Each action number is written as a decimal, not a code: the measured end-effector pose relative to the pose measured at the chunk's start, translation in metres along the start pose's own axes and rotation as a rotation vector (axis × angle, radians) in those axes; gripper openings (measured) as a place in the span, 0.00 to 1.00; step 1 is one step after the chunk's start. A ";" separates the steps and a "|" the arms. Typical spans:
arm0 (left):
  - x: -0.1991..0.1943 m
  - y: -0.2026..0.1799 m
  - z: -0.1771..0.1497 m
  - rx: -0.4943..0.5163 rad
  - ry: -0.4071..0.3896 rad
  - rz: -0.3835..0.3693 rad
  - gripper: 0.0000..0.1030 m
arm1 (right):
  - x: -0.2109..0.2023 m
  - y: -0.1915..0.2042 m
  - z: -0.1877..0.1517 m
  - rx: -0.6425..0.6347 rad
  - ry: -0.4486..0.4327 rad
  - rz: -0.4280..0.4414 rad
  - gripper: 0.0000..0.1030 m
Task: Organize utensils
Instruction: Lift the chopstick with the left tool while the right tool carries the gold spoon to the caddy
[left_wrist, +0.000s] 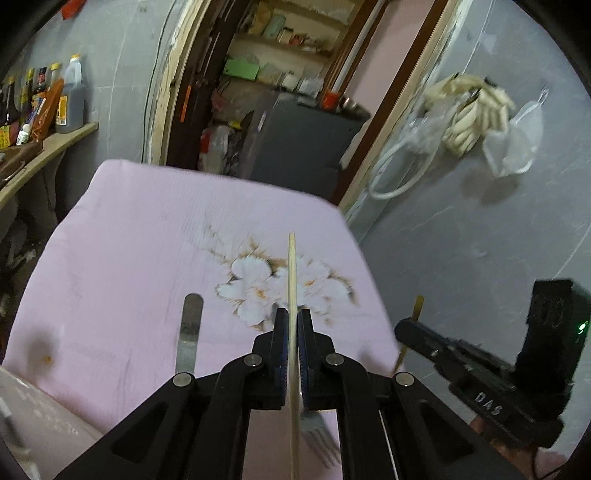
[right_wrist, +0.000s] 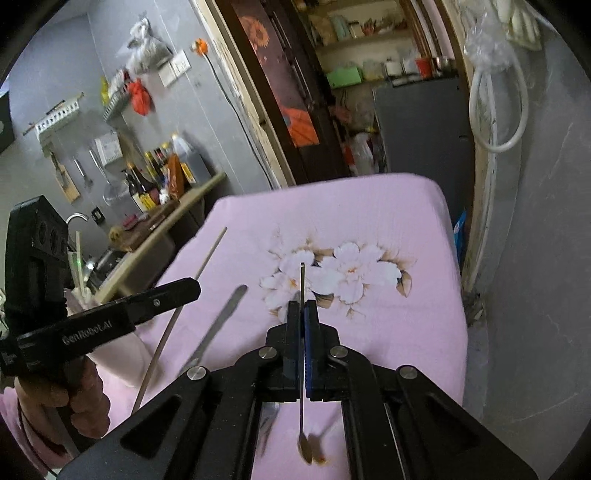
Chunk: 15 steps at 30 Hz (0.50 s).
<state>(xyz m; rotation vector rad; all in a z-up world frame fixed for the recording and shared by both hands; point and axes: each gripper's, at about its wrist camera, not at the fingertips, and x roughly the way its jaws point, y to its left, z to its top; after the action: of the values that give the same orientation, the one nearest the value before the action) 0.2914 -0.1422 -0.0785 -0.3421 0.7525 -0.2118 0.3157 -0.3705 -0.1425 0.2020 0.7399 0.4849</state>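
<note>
Left gripper (left_wrist: 294, 314): jaws narrow, clamped on a pale wooden chopstick (left_wrist: 293, 280); the stick runs up the centre of the left wrist frame, its tip over the flower print.

Right gripper (right_wrist: 303, 306): jaws narrow, pinching the thin handle of a small spoon (right_wrist: 302, 288); its brownish bowl hangs low in the right wrist frame, under the jaws.

Fork (left_wrist: 190, 332): metal; handle lies flat on the pink cloth (left_wrist: 129, 229), left of centre in the left wrist frame; blurred tines show at bottom centre.

Surroundings: shelf of sauce bottles (left_wrist: 70, 99), upper left; doorway with pantry shelves, top centre.

Risks, as judged:
- Chopstick held on a short span of a long, smooth shaft; likely to pivot or slide if swung quickly.
- Spoon handle is thin; it may twist in the pads and drop.
- The two grippers are near each other; the long stick could knock the other tool.

Not determinable:
- No holder or tray is in view; the destination is unknown.
- The spoon bowl and fork tines are blurred.
- The chopstick's lower end is cut off by the frame edge.
- A second chopstick is not visible.
</note>
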 end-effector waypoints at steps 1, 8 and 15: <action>-0.004 0.000 0.000 -0.003 -0.011 -0.008 0.05 | -0.004 0.002 0.002 0.000 -0.008 -0.001 0.02; -0.061 0.013 0.026 -0.062 -0.161 -0.082 0.05 | -0.043 0.043 0.013 -0.022 -0.067 0.010 0.02; -0.106 0.044 0.054 -0.086 -0.269 -0.107 0.05 | -0.075 0.097 0.035 -0.048 -0.164 0.049 0.02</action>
<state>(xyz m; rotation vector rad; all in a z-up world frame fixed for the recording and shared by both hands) 0.2563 -0.0567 0.0088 -0.4826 0.4784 -0.2298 0.2581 -0.3232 -0.0392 0.2128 0.5639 0.5251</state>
